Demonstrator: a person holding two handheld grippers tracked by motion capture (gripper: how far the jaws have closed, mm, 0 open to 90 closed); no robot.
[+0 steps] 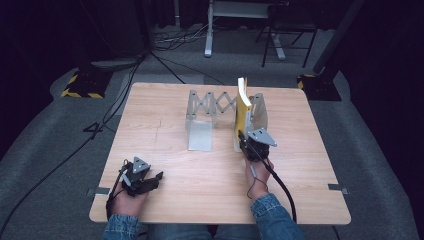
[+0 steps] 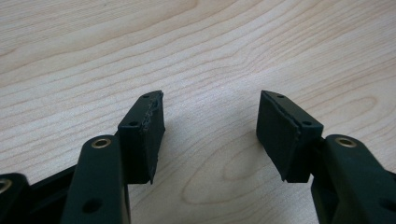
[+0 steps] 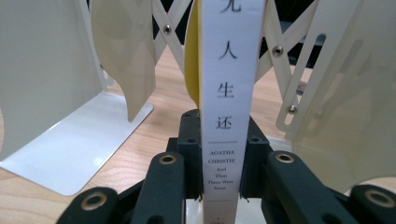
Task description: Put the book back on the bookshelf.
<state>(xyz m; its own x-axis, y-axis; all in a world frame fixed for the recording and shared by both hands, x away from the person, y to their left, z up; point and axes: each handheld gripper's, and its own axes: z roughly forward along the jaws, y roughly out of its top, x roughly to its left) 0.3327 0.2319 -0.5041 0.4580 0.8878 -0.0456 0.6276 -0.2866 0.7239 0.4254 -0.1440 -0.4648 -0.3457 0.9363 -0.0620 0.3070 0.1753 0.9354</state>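
A thin book [image 1: 243, 102] with a yellow cover and a white spine [image 3: 229, 84] stands upright in the right-hand part of a white metal expanding book rack [image 1: 210, 107]. My right gripper [image 1: 243, 137] is shut on the lower spine, and its jaws press the book from both sides [image 3: 223, 140]. Rack plates [image 3: 46, 70] rise on either side of the book. My left gripper [image 1: 152, 180] rests near the table's front left corner. It is open [image 2: 210, 126], with bare wood between its pads.
The wooden table [image 1: 200, 170] has free room across its front and left. The rack's scissor links [image 1: 214, 104] span the middle back. Beyond the table are grey floor, cables, stand bases with yellow-black tape [image 1: 80, 85] and table legs [image 1: 209, 35].
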